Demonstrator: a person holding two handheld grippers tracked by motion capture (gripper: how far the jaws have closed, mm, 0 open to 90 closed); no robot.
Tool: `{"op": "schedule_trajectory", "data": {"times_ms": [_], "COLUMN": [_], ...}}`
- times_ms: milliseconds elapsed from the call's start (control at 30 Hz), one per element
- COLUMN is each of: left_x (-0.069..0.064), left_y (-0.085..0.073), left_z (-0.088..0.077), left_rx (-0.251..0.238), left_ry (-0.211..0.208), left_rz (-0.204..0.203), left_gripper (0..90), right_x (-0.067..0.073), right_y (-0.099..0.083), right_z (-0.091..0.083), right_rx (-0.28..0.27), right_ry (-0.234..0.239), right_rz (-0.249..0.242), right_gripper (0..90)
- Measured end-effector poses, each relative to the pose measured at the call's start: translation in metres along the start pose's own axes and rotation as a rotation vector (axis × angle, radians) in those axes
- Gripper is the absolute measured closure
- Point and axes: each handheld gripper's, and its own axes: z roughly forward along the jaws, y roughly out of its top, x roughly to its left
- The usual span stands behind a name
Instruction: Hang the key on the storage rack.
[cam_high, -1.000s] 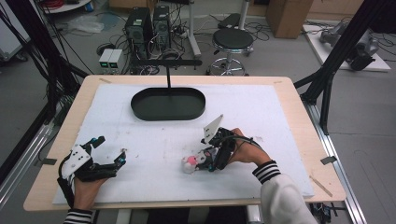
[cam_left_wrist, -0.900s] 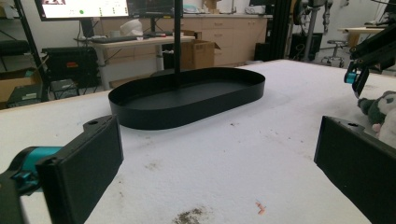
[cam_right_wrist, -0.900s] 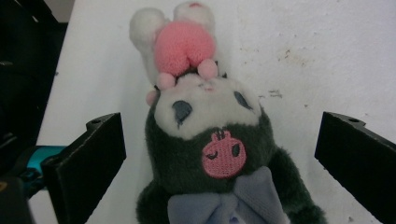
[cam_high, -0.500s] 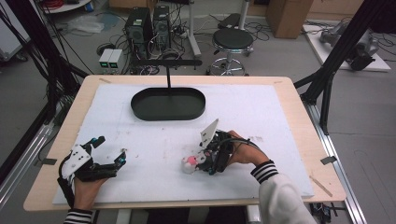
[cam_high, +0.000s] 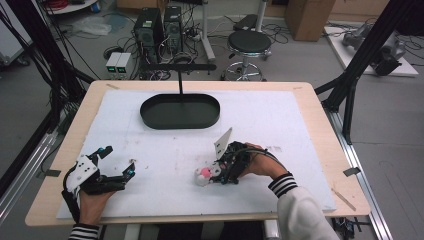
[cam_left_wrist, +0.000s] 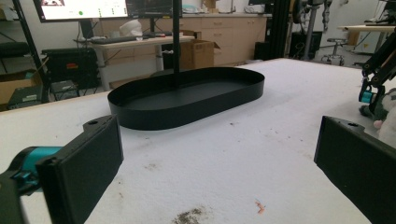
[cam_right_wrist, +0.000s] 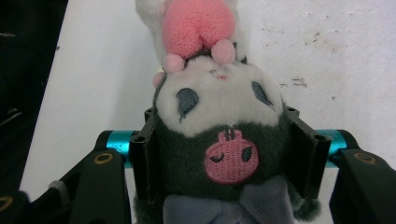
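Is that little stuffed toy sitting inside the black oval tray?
No, the stuffed toy lies on the white mat, clamped in the right tool, well short of the black oval tray.

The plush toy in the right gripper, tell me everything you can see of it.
The plush toy is soft and fuzzy: a white face with dark eyes under a dark grey hood bearing a pink embroidered skull, a pink heart at its front and a grey-lilac bow. It lies on the white table cover, its head squeezed between the right gripper pads.
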Motion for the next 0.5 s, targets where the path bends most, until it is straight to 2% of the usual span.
{"op": "schedule_trajectory", "data": {"times_ms": [200,333,500], "left_x": [0.001,0.001,0.000], "left_y": [0.000,0.000,0.003], "left_z": [0.000,-0.001,0.002], "left_rx": [-0.007,-0.015,-0.003], "left_ry": [-0.004,-0.028,-0.052], "left_rz": [-0.006,-0.002,0.024], "left_gripper": [1.7,1.7,1.7], "right_x": [0.001,0.003,0.003], "right_y": [0.000,0.001,0.002], "right_z": [-0.001,-0.003,-0.012], "right_rx": [0.001,0.000,-0.075], "right_ry": [-0.003,-0.011,-0.020], "right_rz": [0.013,0.027,0.052], "right_gripper": [40.4,40.9,41.4]}}
